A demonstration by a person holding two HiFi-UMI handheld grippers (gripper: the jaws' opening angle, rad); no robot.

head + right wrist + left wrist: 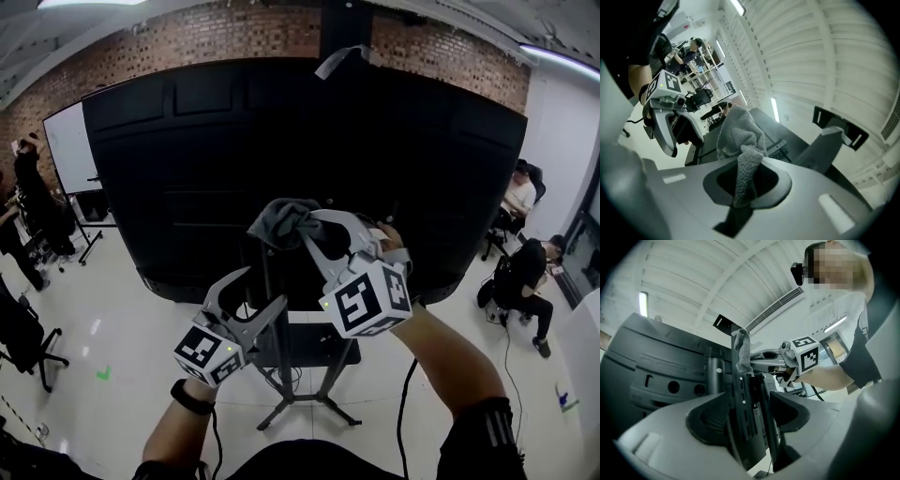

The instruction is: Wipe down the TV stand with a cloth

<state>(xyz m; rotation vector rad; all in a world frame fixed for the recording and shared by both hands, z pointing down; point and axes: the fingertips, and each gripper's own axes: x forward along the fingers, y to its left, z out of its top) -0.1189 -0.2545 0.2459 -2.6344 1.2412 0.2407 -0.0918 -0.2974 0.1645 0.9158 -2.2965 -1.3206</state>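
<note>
The big black TV (187,169) shows its back, mounted on a black stand with a vertical post (266,272) and floor legs (300,405). My right gripper (307,228) is shut on a grey cloth (281,220), which is pressed against the top of the post. In the right gripper view the cloth (740,136) bunches out from between the jaws of the right gripper (747,173). My left gripper (263,287) is lower down, with one jaw on each side of the post. In the left gripper view the post (745,427) fills the gap of the left gripper (749,404), with the cloth (742,350) above.
A whiteboard (73,145) stands at the left near standing people (28,216) and a chair (28,342). Seated people (525,272) are at the right. A cable (405,403) hangs by my right arm. White floor surrounds the stand.
</note>
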